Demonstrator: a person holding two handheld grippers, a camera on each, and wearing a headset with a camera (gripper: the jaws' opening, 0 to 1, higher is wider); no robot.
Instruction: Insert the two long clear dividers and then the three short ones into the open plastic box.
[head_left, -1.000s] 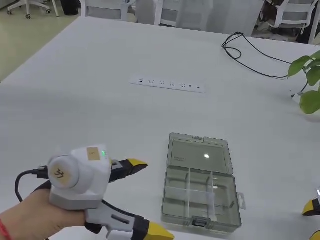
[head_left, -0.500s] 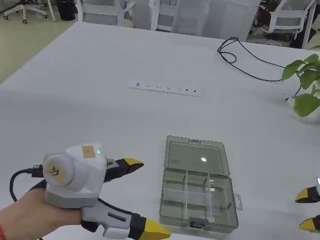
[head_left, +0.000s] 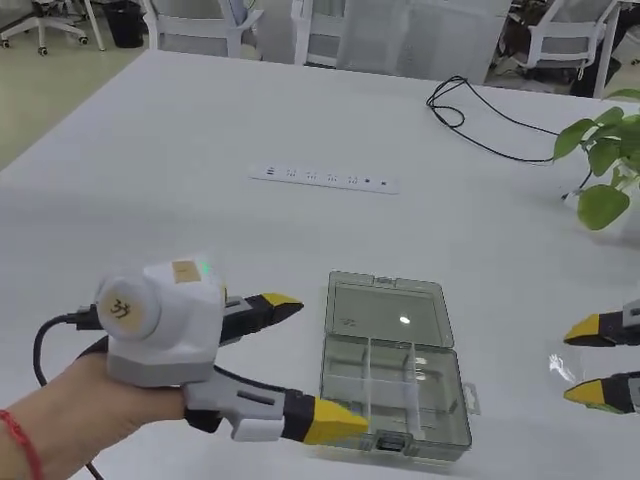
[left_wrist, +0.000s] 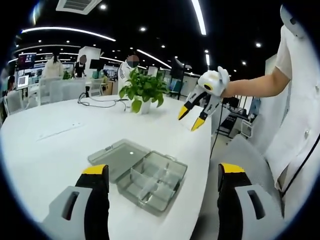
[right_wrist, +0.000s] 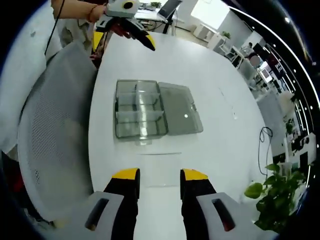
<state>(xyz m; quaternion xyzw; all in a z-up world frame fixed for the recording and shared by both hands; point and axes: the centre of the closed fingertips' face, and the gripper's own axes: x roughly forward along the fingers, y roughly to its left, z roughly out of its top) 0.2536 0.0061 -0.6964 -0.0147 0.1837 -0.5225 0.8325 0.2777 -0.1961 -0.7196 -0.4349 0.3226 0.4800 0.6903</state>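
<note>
Box (head_left: 440, 438) is sitting open on the white table (head_left: 200, 150), near the person and a little right of centre in the head view. Its lid (head_left: 385, 312) is lying flat on the far side. Clear dividers are standing inside the base and splitting it into compartments; I cannot tell how many are in.

Just left of the box, a hand (head_left: 80, 420) is holding the left gripper (head_left: 328, 362). Its yellow-tipped jaws are spreading wide, gripping nothing, and pointing right toward the box. In the left gripper view, this gripper (left_wrist: 163, 170) is framing the box (left_wrist: 172, 187) between its two wide tips.

At the right edge of the head view, the right gripper (head_left: 570, 365) is hovering well apart from the box. Its jaws are standing moderately apart with nothing between them. In the right gripper view, this gripper (right_wrist: 159, 174) is aiming at the box (right_wrist: 120, 131), and a thin clear strip (right_wrist: 160, 154) is lying flat on the table between the two.

Far behind the box, a white power strip (head_left: 323, 179) is lying on the table. A black cable (head_left: 480, 110) and a green plant (head_left: 600, 170) are sitting at the far right.
</note>
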